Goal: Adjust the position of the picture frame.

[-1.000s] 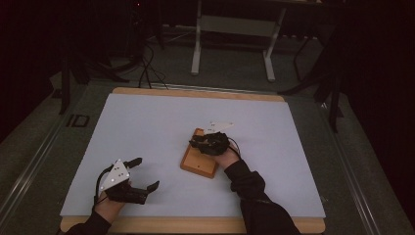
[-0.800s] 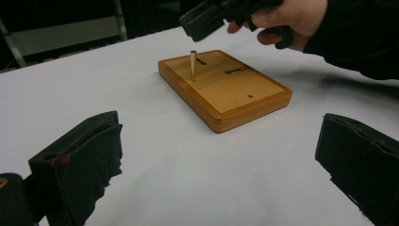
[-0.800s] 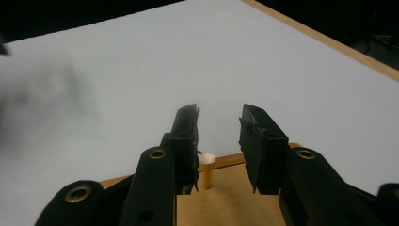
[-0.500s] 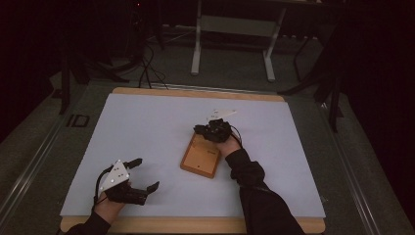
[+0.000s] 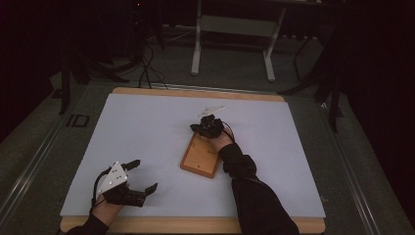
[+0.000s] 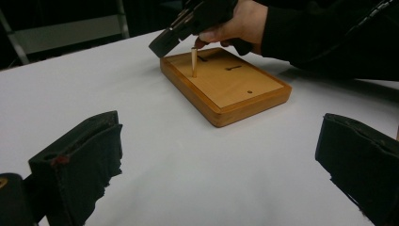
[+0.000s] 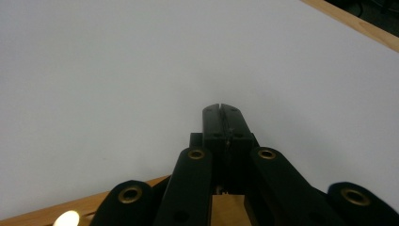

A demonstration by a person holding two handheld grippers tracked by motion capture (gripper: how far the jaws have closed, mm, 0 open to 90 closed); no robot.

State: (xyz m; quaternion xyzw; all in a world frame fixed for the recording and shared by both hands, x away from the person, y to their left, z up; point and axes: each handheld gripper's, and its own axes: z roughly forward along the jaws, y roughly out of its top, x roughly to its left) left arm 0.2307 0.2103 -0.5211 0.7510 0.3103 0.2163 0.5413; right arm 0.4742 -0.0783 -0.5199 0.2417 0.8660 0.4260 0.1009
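A flat wooden board lies mid-table on the white mat. In the left gripper view a thin wooden peg stands upright near the board's far end, and a small hole and dark slots mark its top. My right gripper hovers over that far end, jaws shut with nothing between them. From the left gripper view its tip hangs just beside the peg's top, with the hand's finger close to it. My left gripper rests open at the near left, apart from the board.
The white mat covers a wooden table whose rim shows at the far and near edges. Beyond the table stand a metal frame's legs and floor cables.
The right hand and its shut gripper moved from over the board's middle toward its far end. The left gripper has stayed in place, open.
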